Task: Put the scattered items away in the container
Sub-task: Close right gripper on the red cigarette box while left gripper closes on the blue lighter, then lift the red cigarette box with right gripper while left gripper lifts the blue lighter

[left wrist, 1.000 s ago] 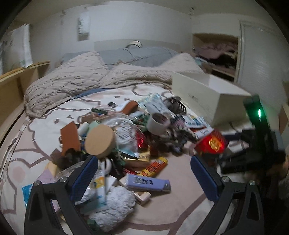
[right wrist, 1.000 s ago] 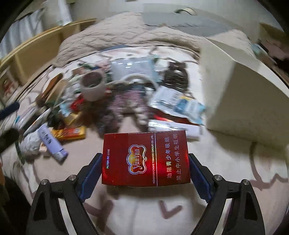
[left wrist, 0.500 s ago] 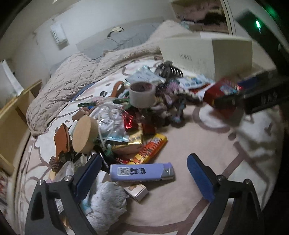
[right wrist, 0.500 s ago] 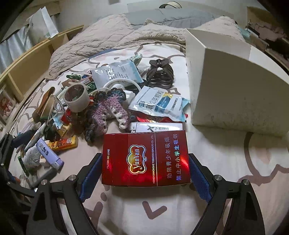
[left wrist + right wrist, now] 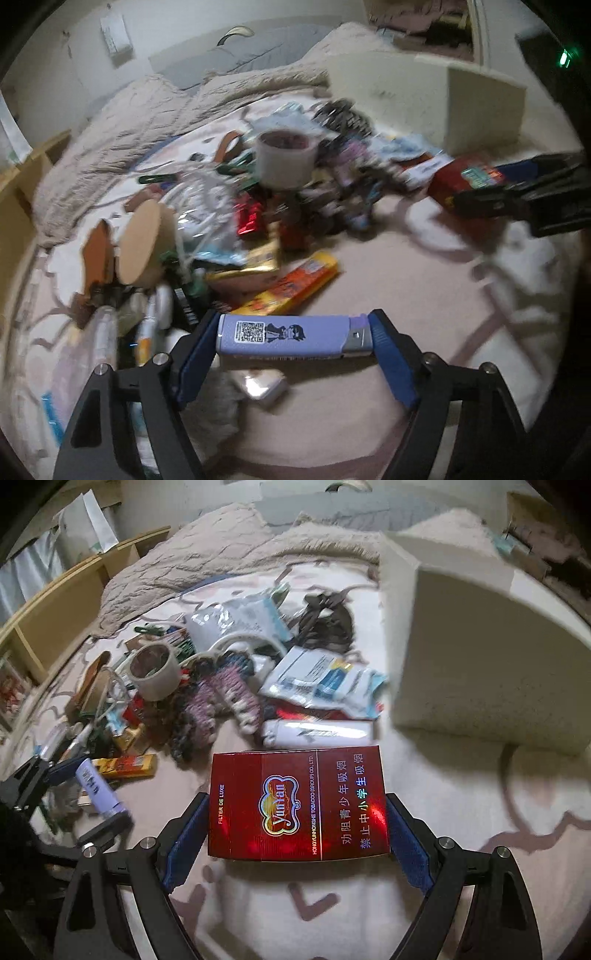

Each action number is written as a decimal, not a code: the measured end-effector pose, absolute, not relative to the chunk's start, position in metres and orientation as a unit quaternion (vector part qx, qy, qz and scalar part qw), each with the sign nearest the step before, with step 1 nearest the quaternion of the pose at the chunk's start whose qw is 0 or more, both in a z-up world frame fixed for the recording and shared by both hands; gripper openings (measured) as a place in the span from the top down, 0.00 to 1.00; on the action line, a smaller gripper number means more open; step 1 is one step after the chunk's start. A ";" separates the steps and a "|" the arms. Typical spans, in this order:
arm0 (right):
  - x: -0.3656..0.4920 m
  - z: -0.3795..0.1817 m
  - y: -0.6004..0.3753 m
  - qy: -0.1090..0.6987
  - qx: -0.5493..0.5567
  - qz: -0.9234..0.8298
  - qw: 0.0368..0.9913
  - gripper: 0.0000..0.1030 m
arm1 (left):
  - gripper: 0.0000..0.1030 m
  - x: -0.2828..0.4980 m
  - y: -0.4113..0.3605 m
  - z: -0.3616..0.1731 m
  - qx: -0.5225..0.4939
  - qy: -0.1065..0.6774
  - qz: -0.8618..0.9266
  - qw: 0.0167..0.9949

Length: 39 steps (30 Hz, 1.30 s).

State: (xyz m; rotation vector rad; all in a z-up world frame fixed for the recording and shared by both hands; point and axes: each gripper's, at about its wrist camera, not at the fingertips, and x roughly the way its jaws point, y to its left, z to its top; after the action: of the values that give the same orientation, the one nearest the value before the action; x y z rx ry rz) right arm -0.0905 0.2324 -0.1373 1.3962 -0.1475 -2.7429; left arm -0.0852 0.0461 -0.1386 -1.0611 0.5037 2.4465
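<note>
1. The left claw [image 5: 293, 341] is closing its blue pads on the two ends of the purple lighter [image 5: 291, 340], taking it lengthwise because that is how it lies across the claw's path on the bed [image 5: 424, 295]; the pads look to be touching both ends already, though whether the lighter has left the sheet I cannot tell.
2. The right claw [image 5: 297, 829] grips the red cigarette pack [image 5: 297, 805] by its short sides, face up (a flat, stiff box suits a wide, square hold).
3. Just past the lighter lie an orange snack bar [image 5: 295, 284] and gold wrappers, at the near edge of the pile, so they are likely easy picks later.
4. Further in, the heap is tangled: a roll of tape [image 5: 155, 672], a knitted piece [image 5: 221, 698], a white lighter [image 5: 317, 733], plastic packets [image 5: 325, 686] and a dark hair clip [image 5: 325, 620].
5. The white box [image 5: 480, 657], the container, stands at the right of the pile, near the pack, so the right hand has only a short carry; its inside is hidden.
</note>
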 end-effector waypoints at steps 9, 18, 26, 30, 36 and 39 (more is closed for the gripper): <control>-0.094 -0.142 0.252 -0.052 0.472 -0.880 0.007 0.13 | 0.22 -0.069 0.068 -0.137 -0.404 0.119 0.853 0.309; -0.095 -0.151 0.239 -0.033 0.484 -0.874 0.022 0.12 | 0.22 -0.069 0.079 -0.149 -0.421 0.126 0.844 0.306; -0.096 -0.155 0.235 -0.033 0.494 -0.869 0.022 0.11 | 0.02 -0.072 0.075 -0.153 -0.425 0.127 0.849 0.289; -0.095 -0.156 0.234 -0.033 0.488 -0.872 0.022 0.00 | 0.01 -0.074 0.074 -0.154 -0.436 0.122 0.846 0.281; -0.091 -0.157 0.222 -0.004 0.490 -0.872 0.014 0.00 | 0.00 -0.076 0.074 -0.155 -0.442 0.117 0.845 0.278; -0.090 -0.156 0.221 -0.003 0.494 -0.869 0.002 0.00 | 0.00 -0.074 0.074 -0.154 -0.438 0.116 0.846 0.282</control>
State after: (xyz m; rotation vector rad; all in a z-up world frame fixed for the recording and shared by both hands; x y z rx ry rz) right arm -0.0902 0.2210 -0.1556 1.5500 -0.0101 -2.7275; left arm -0.0743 0.0737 -0.1541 -1.1740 0.3109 2.2651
